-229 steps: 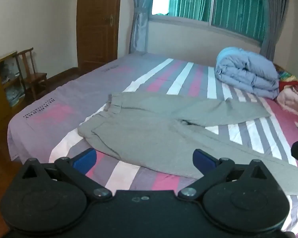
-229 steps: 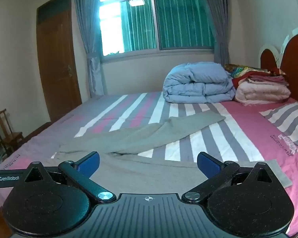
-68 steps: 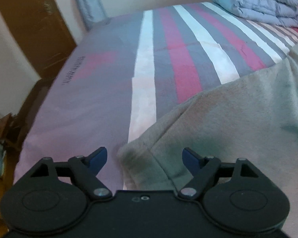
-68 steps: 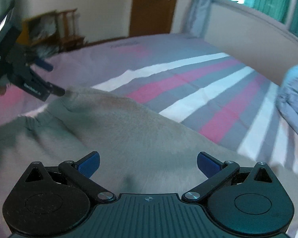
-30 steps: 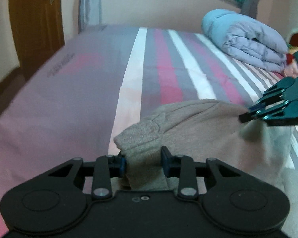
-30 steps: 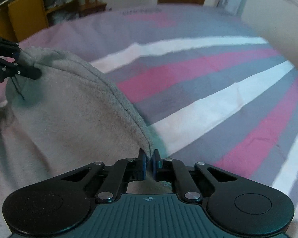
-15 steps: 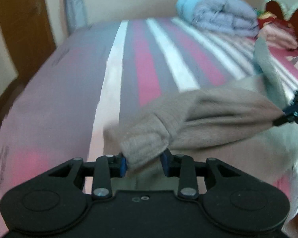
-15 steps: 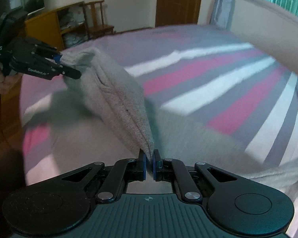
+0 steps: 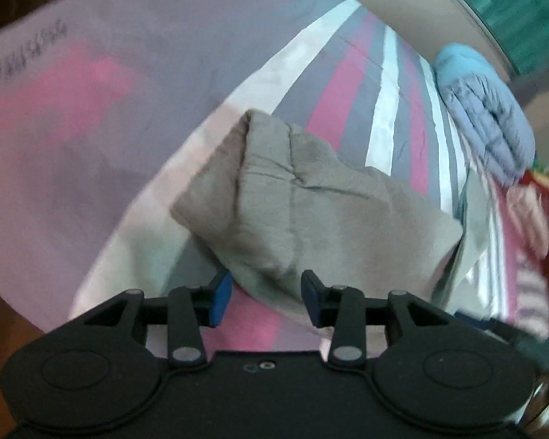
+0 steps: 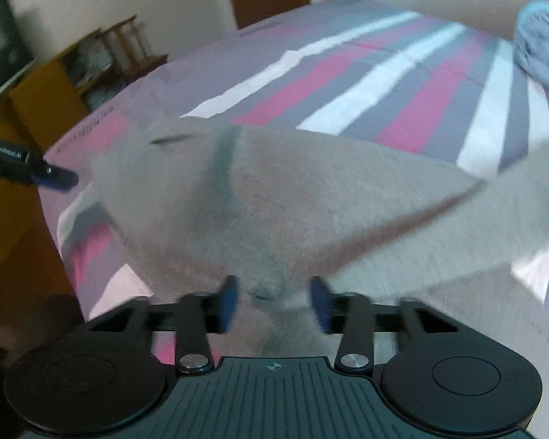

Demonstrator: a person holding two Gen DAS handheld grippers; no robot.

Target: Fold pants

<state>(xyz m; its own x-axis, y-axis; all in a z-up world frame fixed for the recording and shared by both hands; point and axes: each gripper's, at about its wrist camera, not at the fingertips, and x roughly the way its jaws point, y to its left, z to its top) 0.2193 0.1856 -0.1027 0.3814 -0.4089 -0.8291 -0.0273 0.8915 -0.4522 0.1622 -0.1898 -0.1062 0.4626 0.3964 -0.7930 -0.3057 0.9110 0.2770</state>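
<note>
Half a second ago both tongs pinched the grey pants taut in the air; now the cloth has dropped onto the striped bed (image 9: 135, 139) and both pairs of jaws are opening. Nearest the left camera, the left tongs (image 9: 266, 297) stand parted, the pants (image 9: 311, 212) lying between and just beyond the blue pads, which do not press on the cloth. The right tongs (image 10: 274, 301) also stand apart, with a soft hump of the fabric (image 10: 292, 201) between them, not pinched. The pants look doubled over, with a thick waistband corner and a seam running down. Only the left view shows the folded blue quilt (image 9: 490, 128) far off; only the right view shows a wooden cabinet (image 10: 44, 98) and chair (image 10: 128, 47). Motion blur smears the right view, and the legs run out of frame.
</note>
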